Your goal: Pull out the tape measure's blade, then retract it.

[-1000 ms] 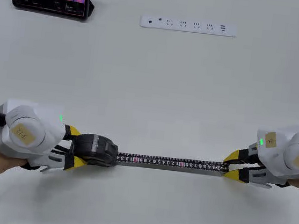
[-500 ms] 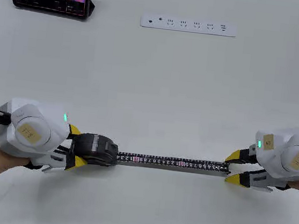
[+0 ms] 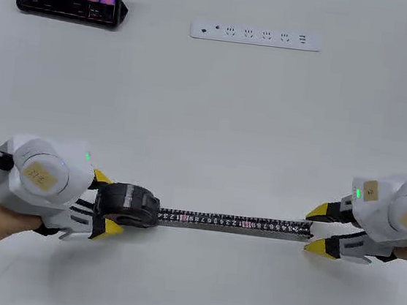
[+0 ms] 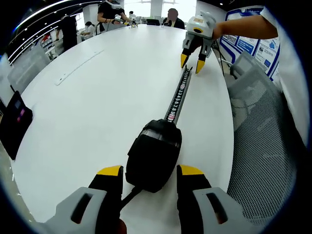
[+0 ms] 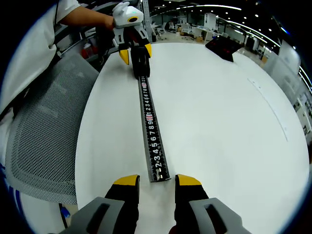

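On a white workbench (image 3: 207, 123), the left gripper (image 3: 107, 202) clamps the rigid, probably weighty tape measure case (image 3: 130, 204); its thin, springy blade (image 3: 232, 221) lies extended toward the right gripper (image 3: 317, 228), whose open jaws flank the tip, likely the best hold.

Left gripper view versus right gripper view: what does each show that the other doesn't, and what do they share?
Left gripper view: the left gripper clamping the tape measure case up close, with people at the far end. Right gripper view: the right gripper open, jaws either side of the blade tip, numerals readable. Shared: the extended blade, white table, mesh chair.
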Motion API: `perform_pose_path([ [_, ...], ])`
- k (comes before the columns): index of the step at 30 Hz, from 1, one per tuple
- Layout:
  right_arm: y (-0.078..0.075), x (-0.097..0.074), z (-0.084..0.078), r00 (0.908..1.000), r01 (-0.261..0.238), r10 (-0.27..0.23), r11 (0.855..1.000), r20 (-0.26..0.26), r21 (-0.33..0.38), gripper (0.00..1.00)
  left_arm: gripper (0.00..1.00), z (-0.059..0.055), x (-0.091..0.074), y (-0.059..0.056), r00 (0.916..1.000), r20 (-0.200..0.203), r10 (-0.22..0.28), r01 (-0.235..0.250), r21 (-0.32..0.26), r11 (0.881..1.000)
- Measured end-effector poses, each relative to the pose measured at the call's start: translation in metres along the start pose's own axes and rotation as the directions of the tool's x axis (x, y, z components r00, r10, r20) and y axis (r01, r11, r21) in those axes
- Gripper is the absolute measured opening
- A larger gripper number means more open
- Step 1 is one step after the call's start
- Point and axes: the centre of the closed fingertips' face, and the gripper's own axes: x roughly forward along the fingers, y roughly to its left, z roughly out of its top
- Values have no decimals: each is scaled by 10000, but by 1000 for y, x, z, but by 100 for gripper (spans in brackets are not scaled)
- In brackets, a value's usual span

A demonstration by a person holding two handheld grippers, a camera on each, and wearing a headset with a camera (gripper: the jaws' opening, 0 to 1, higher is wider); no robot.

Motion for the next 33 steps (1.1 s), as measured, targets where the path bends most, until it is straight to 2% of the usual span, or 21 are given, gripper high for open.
perform_pose_path([
  [5,0,-2,4,9997,55,-67,9986,232,534,30,43,1,-2,1,9999,118,55,-52,-272,9996],
  [12,-1,-3,1,9997,161,-170,9985,177,523,33,46,-1,-6,0,9995,238,205,-190,-610,9980],
  [16,0,-4,5,9988,156,-196,9962,452,853,33,46,-1,-9,0,9988,370,320,-287,-853,9959],
  [17,1,-5,5,9985,159,-207,9956,516,929,33,47,2,-11,-2,9981,533,297,-234,-1157,9930],
  [20,0,-7,7,9964,317,-423,9895,735,1407,36,48,4,-15,-1,9973,592,424,-353,-1157,9927],
  [22,1,-9,11,9943,382,-542,9849,916,1688,39,50,7,-17,-2,9960,771,460,-350,-1382,9898],
  [27,6,-13,11,9922,643,-829,9802,932,1873,42,53,9,-21,-4,9926,1065,579,-405,-1584,9865],
  [29,8,-14,11,9904,705,-925,9771,1024,2009,43,54,10,-22,-8,9903,1301,478,-245,-1750,9843],
  [33,10,-16,9,9878,798,-1067,9721,1130,2205,49,58,9,-25,-12,9871,1520,510,-206,-1956,9805],
])
